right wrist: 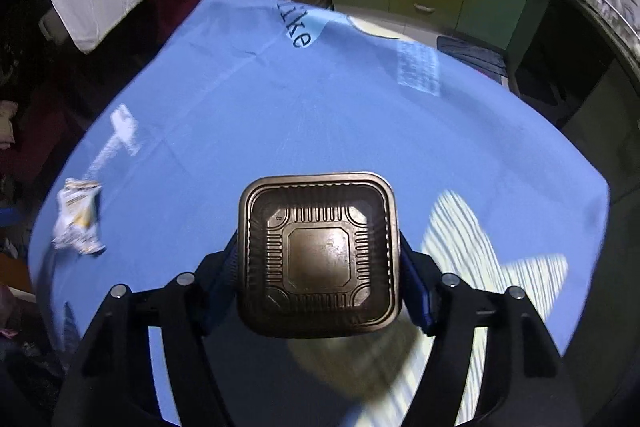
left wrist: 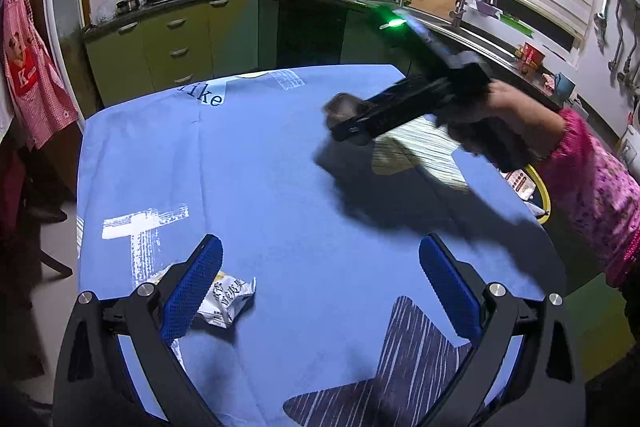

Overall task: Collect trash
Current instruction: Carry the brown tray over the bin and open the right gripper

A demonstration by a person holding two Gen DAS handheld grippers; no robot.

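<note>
My right gripper [right wrist: 320, 267] is shut on a brown square plastic tray [right wrist: 320, 255], its blue pads pressing the tray's left and right sides. The tray hangs above the blue tablecloth [right wrist: 280, 115] and casts a shadow on it. In the left wrist view the same gripper [left wrist: 348, 123] is blurred, held by a hand with a pink sleeve [left wrist: 592, 179], and the tray [left wrist: 338, 107] shows at its tip. My left gripper [left wrist: 320, 247] is open over the near part of the table. A crumpled white wrapper [left wrist: 228, 301] lies just inside its left finger, also visible as the wrapper [right wrist: 78, 217] at the table's left edge.
A yellow-rimmed container [left wrist: 540, 195] sits below the table's right edge, under the person's arm. Green kitchen cabinets [left wrist: 180, 39] and a sink counter [left wrist: 472, 35] line the far side. A chair [right wrist: 472, 55] stands beyond the table. A red checked apron [left wrist: 28, 75] hangs at the left.
</note>
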